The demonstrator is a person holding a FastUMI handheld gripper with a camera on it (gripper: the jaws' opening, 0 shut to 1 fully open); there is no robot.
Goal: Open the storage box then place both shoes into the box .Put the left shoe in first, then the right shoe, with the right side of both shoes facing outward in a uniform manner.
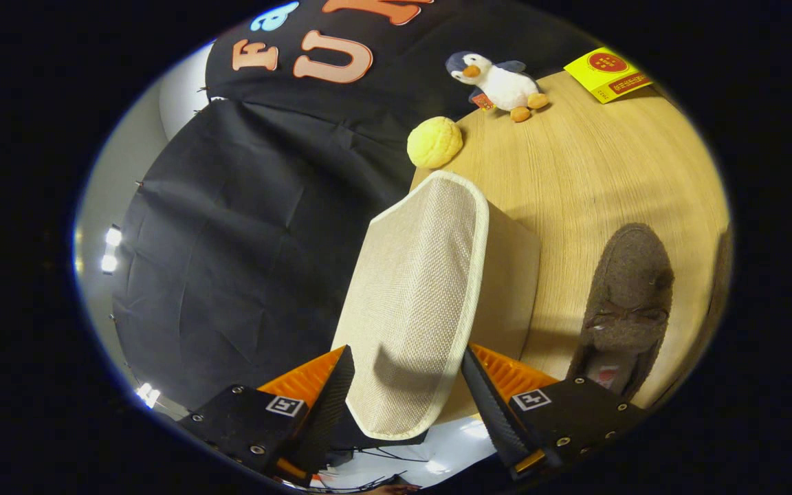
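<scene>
Storage box [506, 275]: beige fabric box on the wooden table [609, 172]. Its woven, pale-trimmed lid [416, 295] is seen raised, tilted up off the box body, with the long axis running from between the fingers toward 12 o'clock.

Gripper [406, 388]: the lid's near edge lies between the two fingers. The fingers are set partly open, at roughly the lid's width. Whether both actually press on the lid cannot be told; a thin gap may remain on either side.

Shoe [626, 302]: one brown felt loafer is noted on the table at about 3 o'clock from the gripper, just beside the box, toe pointing toward 12 o'clock. A dark shape at the far right rim may be the second shoe; not confirmed.

Judgement: the opening step appears in hand and no shoe is yet in the box. The coming move turns on the lid lying directly ahead along the finger axis, so it would need swinging on, clear of the box mouth, before the shoe to the right is reached.

Beyond the box: a yellow bun-shaped toy [435, 142] at 12 o'clock, a plush penguin [499, 84] at 1 o'clock, and a yellow packet [606, 73] further right.
</scene>
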